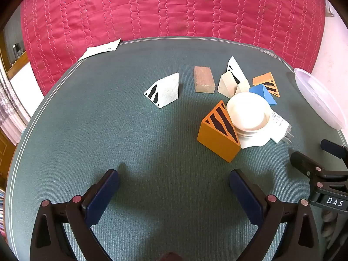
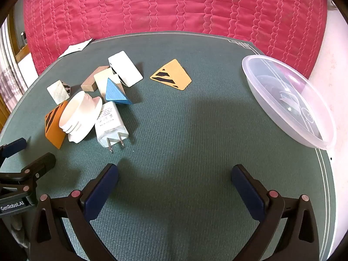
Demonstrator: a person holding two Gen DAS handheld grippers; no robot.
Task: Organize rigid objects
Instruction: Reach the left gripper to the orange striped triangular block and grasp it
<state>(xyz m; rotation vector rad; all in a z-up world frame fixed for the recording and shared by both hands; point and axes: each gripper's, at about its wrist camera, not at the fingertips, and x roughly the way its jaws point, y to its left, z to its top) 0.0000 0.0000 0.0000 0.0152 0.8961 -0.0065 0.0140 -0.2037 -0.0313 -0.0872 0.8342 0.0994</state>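
Note:
Several small rigid pieces lie on the green table mat (image 1: 130, 134). In the left wrist view there are a white striped wedge (image 1: 165, 91), a brown block (image 1: 203, 79), beige blocks (image 1: 228, 83), a blue wedge (image 1: 264, 93), a small orange striped wedge (image 1: 266, 82), a large orange striped wedge (image 1: 217, 130), a white round jar (image 1: 248, 111) and a white plug charger (image 1: 280, 126). My left gripper (image 1: 174, 180) stands open over bare mat, short of the large orange wedge. My right gripper (image 2: 174, 174) is open and empty too, with the charger (image 2: 111, 126) ahead to its left and the flat orange wedge (image 2: 171, 76) farther off.
A clear plastic container (image 2: 289, 100) sits at the mat's right edge. A red quilted bedspread (image 2: 174, 6) rises behind the table. White paper (image 1: 100, 49) lies at the far left corner. The left gripper (image 2: 28, 152) shows at the right wrist view's left edge.

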